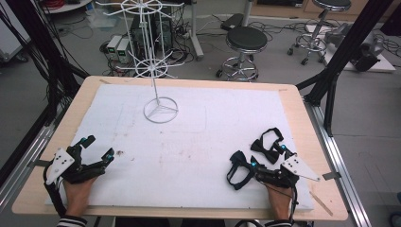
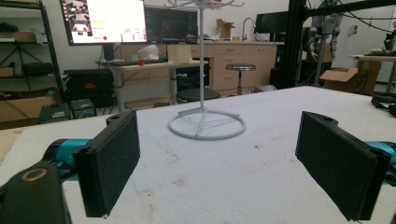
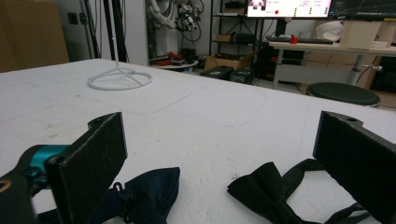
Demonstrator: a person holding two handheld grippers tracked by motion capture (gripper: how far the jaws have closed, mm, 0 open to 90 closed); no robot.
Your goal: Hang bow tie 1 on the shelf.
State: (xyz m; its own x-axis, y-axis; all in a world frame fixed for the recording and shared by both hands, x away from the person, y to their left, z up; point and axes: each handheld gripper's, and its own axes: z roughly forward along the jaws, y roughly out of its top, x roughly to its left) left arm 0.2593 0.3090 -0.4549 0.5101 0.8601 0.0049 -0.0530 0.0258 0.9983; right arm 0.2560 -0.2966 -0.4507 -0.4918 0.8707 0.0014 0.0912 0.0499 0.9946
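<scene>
Your right gripper (image 1: pixel 267 158) rests well right of the white rack (image 1: pixel 153 61), nearer you, jaws spread wide, two bow ties between them: navy bow tie (image 3: pixel 152 189), black bow tie (image 3: pixel 264 189). Your left gripper (image 1: pixel 98 147), left of the rack, jaws apart, empty

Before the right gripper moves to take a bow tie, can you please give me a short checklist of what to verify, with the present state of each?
1. Right gripper jaws open: ok, they stand wide apart in its own view.
2. Nothing held by the right gripper: ok, the pads are bare.
3. Bow ties within reach: ok, the dark blue bow tie and the black bow tie lie flat just ahead of the jaws.
4. Bow ties apart from each other: ok, white surface shows between them.
5. Left gripper open and out of the way: ok.
6. White wire stand upright: ok.
</scene>
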